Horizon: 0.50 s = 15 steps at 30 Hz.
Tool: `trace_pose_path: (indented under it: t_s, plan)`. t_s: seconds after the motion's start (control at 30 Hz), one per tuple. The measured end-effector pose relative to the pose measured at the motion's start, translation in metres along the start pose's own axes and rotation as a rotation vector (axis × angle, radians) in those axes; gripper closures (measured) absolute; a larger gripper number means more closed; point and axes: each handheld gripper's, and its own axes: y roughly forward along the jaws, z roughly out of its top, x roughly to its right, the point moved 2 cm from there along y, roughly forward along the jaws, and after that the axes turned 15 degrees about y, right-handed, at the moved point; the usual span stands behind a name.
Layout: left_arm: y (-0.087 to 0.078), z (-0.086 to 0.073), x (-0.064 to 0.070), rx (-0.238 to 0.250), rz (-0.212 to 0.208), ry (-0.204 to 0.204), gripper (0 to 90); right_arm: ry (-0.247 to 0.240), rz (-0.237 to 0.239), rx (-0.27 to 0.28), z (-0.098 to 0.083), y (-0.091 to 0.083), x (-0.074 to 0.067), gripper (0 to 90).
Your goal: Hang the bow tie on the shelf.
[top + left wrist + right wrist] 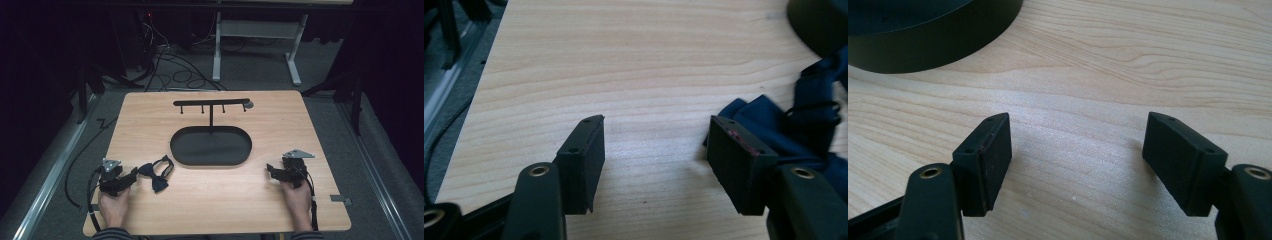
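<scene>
A dark blue bow tie [156, 173] with a thin strap lies on the wooden table [210, 210], left of the black oval tray [210, 145]. From the tray's back rises a black T-shaped rack [211, 104] with small hooks. My left gripper [131, 176] rests on the table just left of the bow tie, open. In the left gripper view the bow tie [794, 130] lies beside and behind the right-hand jaw, with bare wood between the jaws. My right gripper [270, 171] rests at the right, open over bare wood, with the tray [923, 35] ahead to its left.
The table's front half between the two hands is bare wood. Beyond the table's far edge stand a white desk frame [257, 35] and loose cables [175, 70] on the grey floor. A metal rail [50, 175] runs along the left side.
</scene>
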Motion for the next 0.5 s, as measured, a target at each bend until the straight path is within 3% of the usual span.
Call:
trace_pose_path:
  t_s: [0.17, 0.5]
  plan:
    - [-0.011, 0.005, -0.002, 0.04, -0.035, -0.019, 40.9, 0.0, 0.0, 0.0, 0.0, 0.0, 0.0, 28.9]
    - [-0.026, 0.017, 0.008, 0.07, -0.084, 0.032, 43.3, 0.001, 0.001, 0.0, 0.0, 0.0, 0.0, 28.9]
